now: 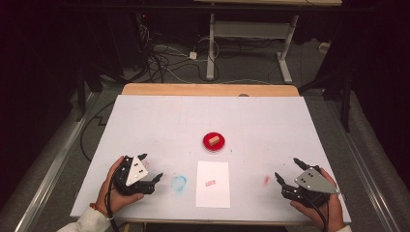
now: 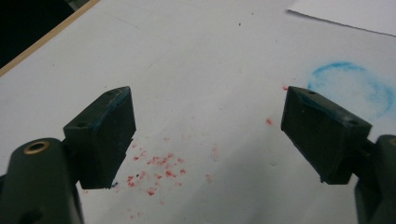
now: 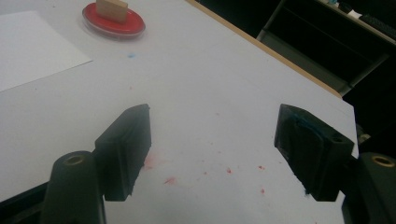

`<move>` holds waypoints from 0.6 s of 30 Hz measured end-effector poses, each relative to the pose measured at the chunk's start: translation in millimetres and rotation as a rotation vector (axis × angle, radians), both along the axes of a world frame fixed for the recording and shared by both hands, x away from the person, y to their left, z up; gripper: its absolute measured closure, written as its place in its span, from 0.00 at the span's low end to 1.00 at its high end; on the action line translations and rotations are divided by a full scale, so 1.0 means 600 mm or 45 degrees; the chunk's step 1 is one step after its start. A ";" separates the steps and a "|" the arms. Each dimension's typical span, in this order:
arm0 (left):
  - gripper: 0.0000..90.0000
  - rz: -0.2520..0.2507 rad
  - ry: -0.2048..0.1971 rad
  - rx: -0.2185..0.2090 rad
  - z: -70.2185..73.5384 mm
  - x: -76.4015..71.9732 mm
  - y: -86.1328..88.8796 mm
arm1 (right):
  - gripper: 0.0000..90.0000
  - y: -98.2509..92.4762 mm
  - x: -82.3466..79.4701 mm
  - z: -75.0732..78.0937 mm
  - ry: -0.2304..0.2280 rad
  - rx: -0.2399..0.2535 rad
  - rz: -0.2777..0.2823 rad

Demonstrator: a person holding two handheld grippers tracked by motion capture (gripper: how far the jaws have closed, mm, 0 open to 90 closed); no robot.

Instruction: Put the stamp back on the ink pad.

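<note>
Wooden stamp block (image 1: 213, 140) sat on the red ink pad (image 1: 213, 144): probably light, rigid, best pinched across its sides. Both grippers (image 1: 151, 166) (image 1: 286, 170) rested nearer than the pad, fingers wide, empty.

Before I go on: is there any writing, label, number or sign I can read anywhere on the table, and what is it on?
White sheet of paper: one small red stamped mark, too small and blurred to read.
Round red ink pad with a small wooden block: no readable text.
Left gripper, right gripper: no lettering visible.
</note>
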State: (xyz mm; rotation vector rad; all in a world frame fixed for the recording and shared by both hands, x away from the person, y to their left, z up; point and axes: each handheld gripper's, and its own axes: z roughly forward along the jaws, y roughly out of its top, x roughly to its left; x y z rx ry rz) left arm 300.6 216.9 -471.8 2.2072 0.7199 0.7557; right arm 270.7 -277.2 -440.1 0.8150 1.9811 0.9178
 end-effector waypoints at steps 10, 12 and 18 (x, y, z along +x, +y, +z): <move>0.19 -0.002 -0.016 -0.026 0.005 -0.003 0.004 | 0.31 0.004 -0.006 0.001 -0.008 -0.022 -0.003; 0.19 -0.007 -0.022 -0.027 0.006 -0.004 0.003 | 0.31 0.004 -0.008 0.002 -0.008 -0.022 -0.004; 0.19 -0.009 -0.023 -0.022 0.006 -0.001 -0.003 | 0.31 0.006 -0.011 0.003 -0.010 -0.029 -0.002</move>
